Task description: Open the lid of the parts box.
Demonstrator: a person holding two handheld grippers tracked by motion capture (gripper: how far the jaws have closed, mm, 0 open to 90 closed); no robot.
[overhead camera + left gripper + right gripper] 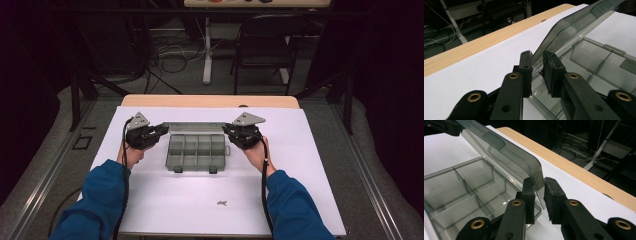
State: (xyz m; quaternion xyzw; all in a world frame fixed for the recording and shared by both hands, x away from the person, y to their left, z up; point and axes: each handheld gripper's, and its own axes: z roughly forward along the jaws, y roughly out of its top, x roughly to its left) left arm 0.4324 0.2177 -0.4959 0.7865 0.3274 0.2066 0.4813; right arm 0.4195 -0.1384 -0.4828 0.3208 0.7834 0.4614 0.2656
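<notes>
Compartments of a smoky grey plastic organizer box (pixel 196 151) lie open to the high view, the box sitting on the white sheet (pixel 165 200) that covers the bench, nearer its far edge than its near one and about midway between the left and right edges. Its transparent lid (pixel 574 27) is raised on the far side and stands tilted over the tray. The left hand-held gripper (pixel 537 71) is at the lid's left end: its jaws are nearly together, with the lid's corner edge in the narrow gap between them, and the pads appear to pinch it. The right hand-held gripper (pixel 539 195) is at the lid's right end in the same way, jaws close together on the rounded corner of the lid. In the high view both grippers, the left (pixel 159 131) and the right (pixel 227 131), flank the box at its far corners, each held by a person in blue sleeves (pixel 102 190). A small metal piece (pixel 222 203), too small to identify, lies on the sheet near the near edge, well apart from the box. The bare wooden strip of the bench (pixel 210 101) shows along the far edge.
</notes>
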